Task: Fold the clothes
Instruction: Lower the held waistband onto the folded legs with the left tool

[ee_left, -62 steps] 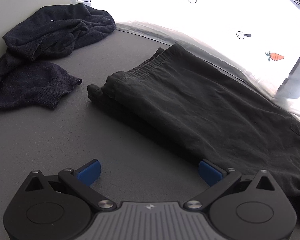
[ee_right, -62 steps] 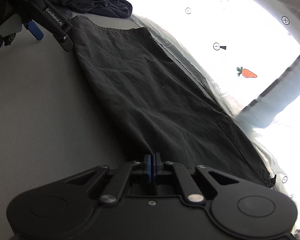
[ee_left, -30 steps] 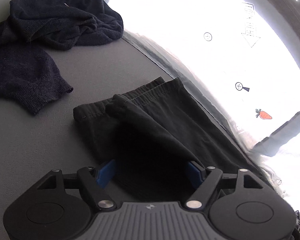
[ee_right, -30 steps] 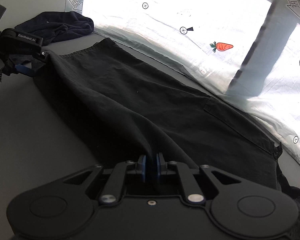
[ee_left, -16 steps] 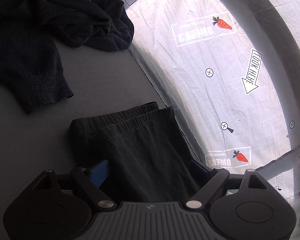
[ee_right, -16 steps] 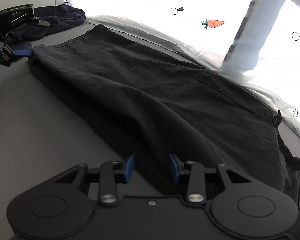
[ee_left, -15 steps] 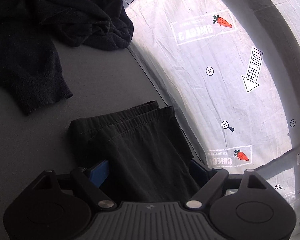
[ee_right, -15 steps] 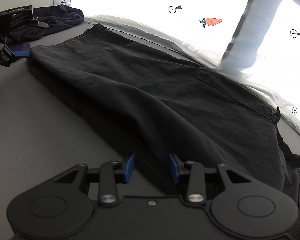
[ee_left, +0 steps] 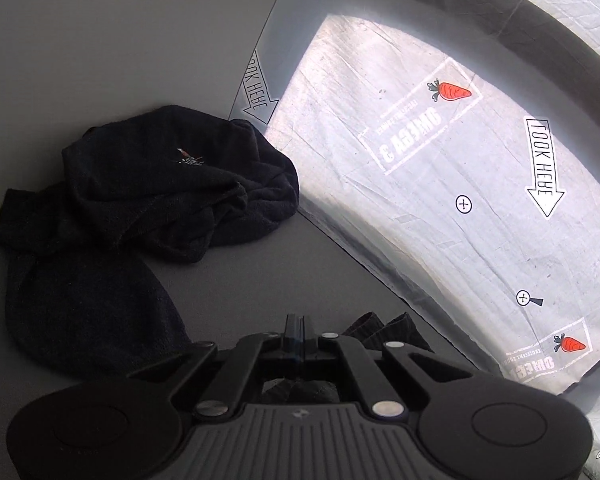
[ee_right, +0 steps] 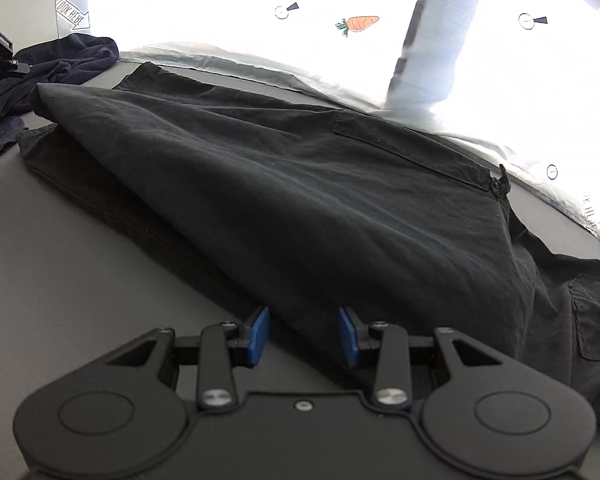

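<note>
Well, the black trousers (ee_right: pixel 300 184) lie long and flat on the grey desk (ee_right: pixel 60 280). They are laid one leg on top of the other, so the first fold, the long one, looks done. A back pocket (ee_right: pixel 412 148) shows on top, near the waist end. The waist end, on the right of the right view, is lumpy and not neat.

The far end, where the leg ends are, stands up a bit off the desk. The left tongs (ee_left: pixel 296 330) are right there and are clenched tight. Black cloth is bunched under them, so I think they pinch the leg ends. The pinch itself is hidden.

The right tongs (ee_right: pixel 303 332) are partly apart, at the near edge of the trousers. A ridge of cloth sits between the blue pads (ee_right: pixel 258 330), but the pads do not seem to squeeze it.

What is left, I think, is the short fold. The leg ends must come over to the waist, maybe more than once, to make a small neat pack.

A dark blue woolly jumper (ee_left: pixel 160 200) lies in a heap at the back of the desk, well apart from the trousers. It is not folded at all, so that job waits too.

Behind the desk hangs a see-through plastic sheet (ee_left: pixel 420 184) with little carrots printed on it.
</note>
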`<action>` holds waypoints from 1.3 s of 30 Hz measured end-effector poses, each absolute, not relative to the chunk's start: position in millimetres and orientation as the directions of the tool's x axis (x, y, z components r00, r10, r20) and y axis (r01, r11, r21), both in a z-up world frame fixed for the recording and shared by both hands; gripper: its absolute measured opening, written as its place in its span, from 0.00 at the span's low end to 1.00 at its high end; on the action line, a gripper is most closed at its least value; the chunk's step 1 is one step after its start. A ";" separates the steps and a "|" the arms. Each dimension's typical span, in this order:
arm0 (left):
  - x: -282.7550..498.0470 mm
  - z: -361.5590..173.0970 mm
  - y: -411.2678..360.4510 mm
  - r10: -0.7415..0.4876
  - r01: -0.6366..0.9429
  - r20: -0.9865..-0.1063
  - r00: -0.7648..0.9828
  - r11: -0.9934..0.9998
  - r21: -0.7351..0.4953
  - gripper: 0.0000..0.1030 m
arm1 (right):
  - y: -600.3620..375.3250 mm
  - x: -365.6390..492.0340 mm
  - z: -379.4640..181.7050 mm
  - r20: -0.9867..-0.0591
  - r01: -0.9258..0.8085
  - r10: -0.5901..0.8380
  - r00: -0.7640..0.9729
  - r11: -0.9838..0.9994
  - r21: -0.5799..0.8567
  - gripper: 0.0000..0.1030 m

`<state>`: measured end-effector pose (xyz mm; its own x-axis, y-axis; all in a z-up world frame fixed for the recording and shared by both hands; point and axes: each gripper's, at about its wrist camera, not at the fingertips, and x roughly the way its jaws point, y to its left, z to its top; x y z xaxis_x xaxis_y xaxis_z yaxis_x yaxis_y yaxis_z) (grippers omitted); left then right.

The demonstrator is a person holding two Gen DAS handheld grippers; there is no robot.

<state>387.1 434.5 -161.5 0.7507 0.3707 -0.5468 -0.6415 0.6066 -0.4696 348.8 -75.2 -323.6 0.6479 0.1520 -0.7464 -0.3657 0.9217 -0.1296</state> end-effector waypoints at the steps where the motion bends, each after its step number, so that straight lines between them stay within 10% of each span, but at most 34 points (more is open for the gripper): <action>1: 382.0 -164.1 444.4 0.364 -0.647 -0.555 0.748 0.587 -0.487 0.00 | -79.2 348.7 -324.8 -0.749 -0.352 0.154 0.644 0.930 -0.111 0.38; 8: 393.2 -167.3 440.6 0.184 -0.521 -0.581 0.793 0.700 -0.489 0.09 | -94.0 361.7 -321.5 -0.733 -0.237 0.124 0.669 0.970 -0.053 0.40; 15: 466.6 -176.6 409.5 0.077 -0.402 -0.623 0.779 0.823 -0.401 0.68 | -104.4 383.0 -315.7 -0.722 -0.161 0.069 0.688 0.985 -0.059 0.46; 26: 556.9 -212.4 392.2 0.018 -0.253 -0.730 0.683 0.944 -0.214 0.66 | -130.3 390.3 -320.8 -0.757 -0.015 -0.041 0.652 0.998 -0.066 0.49; 31: 558.6 -213.2 369.8 -0.027 -0.179 -0.713 0.700 0.961 -0.212 0.39 | -130.6 394.7 -324.1 -0.769 0.007 -0.051 0.637 0.998 -0.061 0.50; 39: 553.8 -209.8 352.8 0.190 -0.211 -0.685 0.703 0.976 0.055 0.49 | -128.5 394.9 -325.6 -0.773 -0.006 -0.056 0.631 0.997 -0.077 0.51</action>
<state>553.8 352.8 -209.8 0.7034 0.1904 -0.6848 -0.2107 0.9760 0.0549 394.9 -128.5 -325.6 0.6314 -0.0559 -0.7735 -0.0061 0.9970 -0.0770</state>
